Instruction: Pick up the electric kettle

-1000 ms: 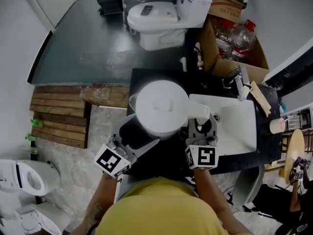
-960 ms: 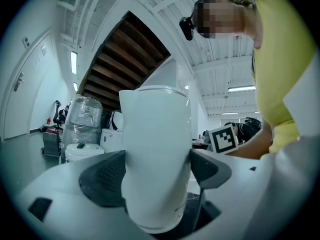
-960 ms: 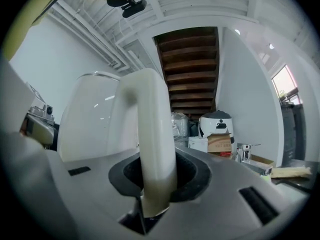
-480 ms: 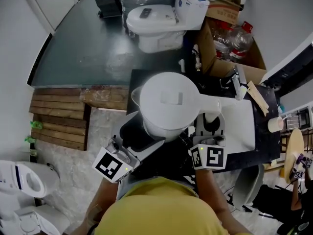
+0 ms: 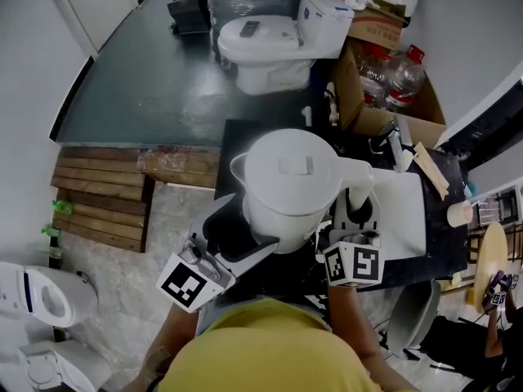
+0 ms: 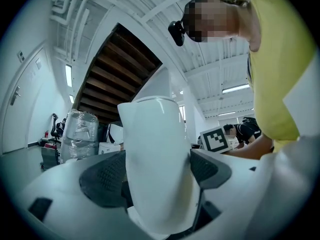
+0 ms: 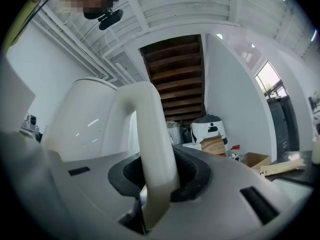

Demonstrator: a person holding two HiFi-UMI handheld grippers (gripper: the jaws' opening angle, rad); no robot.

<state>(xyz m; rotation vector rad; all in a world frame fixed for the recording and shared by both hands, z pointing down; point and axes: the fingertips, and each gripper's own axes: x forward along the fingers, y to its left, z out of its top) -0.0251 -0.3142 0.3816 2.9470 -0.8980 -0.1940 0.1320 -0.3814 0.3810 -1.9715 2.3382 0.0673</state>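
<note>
Closely pinched between the dark ribbed fingers [image 6: 102,176] of the left gripper [image 6: 156,171] is the white body of the electric kettle [image 5: 290,178], one pad pressing on each side. On the kettle's far side, the fingers [image 7: 192,176] of the right gripper [image 7: 159,176] have the curved handle [image 7: 152,134] between them; the pads touch it while the jaws are opening a little. The kettle is upright with its lid on, held up over the dark counter [image 5: 245,133]. Just right of the kettle, a white sink [image 5: 404,211] is set into that counter. Beyond the kettle stands a white toilet [image 5: 261,43], and beyond it to the right a cardboard box [image 5: 384,23] of plastic bottles [image 5: 392,68]. Left of the kettle lies a wooden pallet [image 5: 98,190].
</note>
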